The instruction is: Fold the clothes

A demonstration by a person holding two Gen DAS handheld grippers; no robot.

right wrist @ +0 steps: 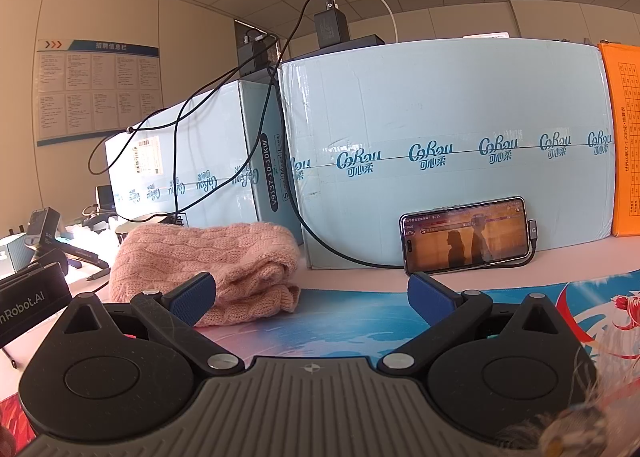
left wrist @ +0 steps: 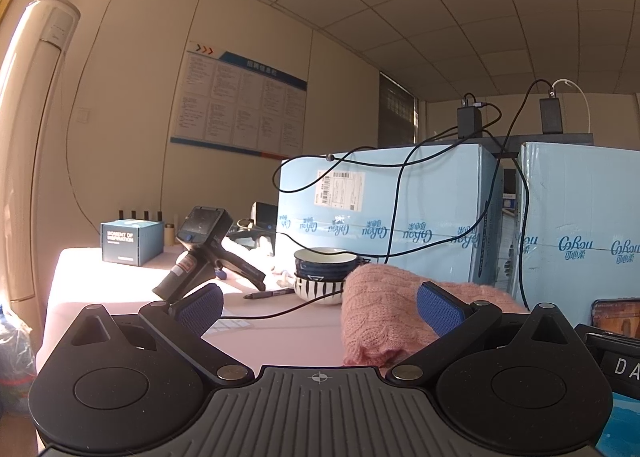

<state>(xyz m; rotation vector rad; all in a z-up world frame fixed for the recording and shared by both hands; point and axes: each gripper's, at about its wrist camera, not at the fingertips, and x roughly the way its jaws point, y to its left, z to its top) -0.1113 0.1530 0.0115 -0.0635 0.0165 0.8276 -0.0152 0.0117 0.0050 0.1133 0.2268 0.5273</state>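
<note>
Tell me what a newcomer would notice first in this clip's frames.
A folded pink cable-knit sweater lies on the table before two big pale-blue cardboard boxes. A lit smartphone leans against the nearer box. Both the left gripper and right gripper are open and empty.
</note>
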